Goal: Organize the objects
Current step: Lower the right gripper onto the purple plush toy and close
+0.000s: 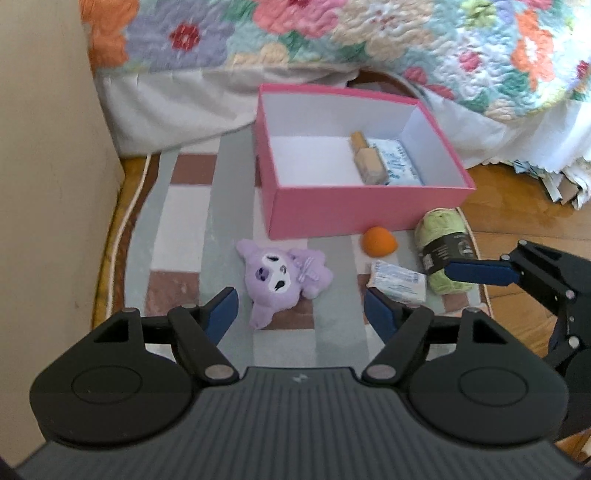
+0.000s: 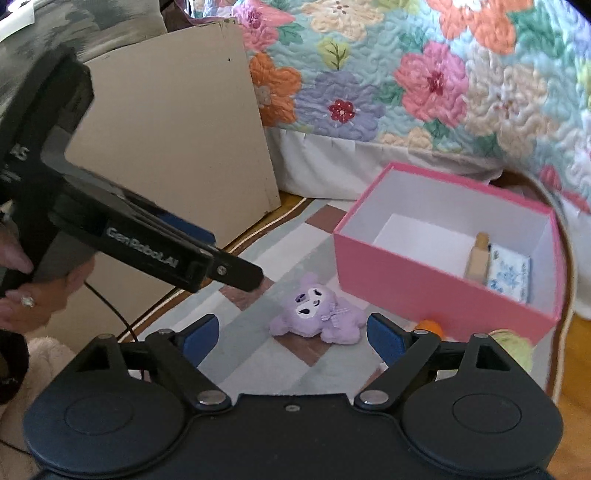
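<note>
Striped in grey, white and brown, a rug (image 1: 236, 206) is spread on a wooden floor (image 1: 517, 199) beside a bed draped with a floral quilt (image 1: 369, 33). An open pink box (image 1: 354, 214) is set on the rug near the bed. Inside it, at its right end, a tan bottle (image 1: 369, 162) is laid flat against a blue-and-white packet (image 1: 400, 166).

In front of the box a purple plush (image 1: 280, 280) is seen face up on the rug. An orange ball (image 1: 378, 240) is found close to the box's front wall, with a green yarn skein (image 1: 445, 254) just to its right at the rug's edge. A second packet (image 1: 399, 282) is laid just below the ball, touching the yarn.

The left gripper (image 1: 301, 314) is held above the rug with its jaws spread wide and nothing between the pads; the plush is seen just beyond its fingertips. The right gripper (image 2: 293, 338) is likewise spread wide and empty, pointed toward the plush. In the right wrist view a hand (image 2: 26, 295) is wrapped round the left gripper's handle. A beige board (image 2: 177, 129) is propped upright left of the bed.
</note>
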A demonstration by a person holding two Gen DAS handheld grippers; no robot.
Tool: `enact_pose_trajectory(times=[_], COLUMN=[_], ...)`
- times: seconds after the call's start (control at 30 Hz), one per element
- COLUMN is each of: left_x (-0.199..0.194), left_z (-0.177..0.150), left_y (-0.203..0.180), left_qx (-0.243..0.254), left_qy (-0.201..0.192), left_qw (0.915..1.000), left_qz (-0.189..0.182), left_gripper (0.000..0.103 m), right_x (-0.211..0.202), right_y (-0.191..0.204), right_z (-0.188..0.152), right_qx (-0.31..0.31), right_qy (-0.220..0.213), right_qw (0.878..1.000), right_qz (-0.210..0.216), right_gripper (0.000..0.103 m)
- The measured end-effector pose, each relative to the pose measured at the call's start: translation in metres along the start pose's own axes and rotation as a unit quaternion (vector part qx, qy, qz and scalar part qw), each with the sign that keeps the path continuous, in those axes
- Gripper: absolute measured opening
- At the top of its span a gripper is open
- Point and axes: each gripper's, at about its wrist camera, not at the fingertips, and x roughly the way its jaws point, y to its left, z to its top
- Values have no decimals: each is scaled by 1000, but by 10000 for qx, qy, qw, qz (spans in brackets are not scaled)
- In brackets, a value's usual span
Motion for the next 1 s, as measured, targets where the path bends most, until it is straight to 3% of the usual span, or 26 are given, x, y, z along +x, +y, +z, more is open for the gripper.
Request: enact_pose_trajectory(times=[0.13,0.27,0.4,0.5,0.6,0.87,1.0], left_x=[30,54,78,92,101,125,131], left_z=[-8,-14,-19,-21,-21,-23,-27], left_y=[16,29,42,46,48,60,69], left_qx=[-126,-152,-231,-292,-318,-708,-1026], left_qy=[-31,-25,-67,-53,-209,-321,-224], left_qw=[9998,9994,9997,9995,9989,9955,9919], left_qz=[146,306,34,-125,-260,-543,-711], left_gripper=[74,74,73,71,71,47,45], right_x=[26,57,88,113,121,159,166], right_y=[-3,-12,-24,-18,-13,-31,-45], right_z=[-13,-19,-23,-25,-30,-36,-38], right_qx=[-191,-263,-168,-413,-456,279,698], right_qy=[-107,172,380,722,558,486,555], right_qw=[9998,9995,9991,9961,9970,9982,9960], right_qz=[-40,-86,-14,-306,-285,-206,13], right_gripper=[90,90,90,90,90,90,91])
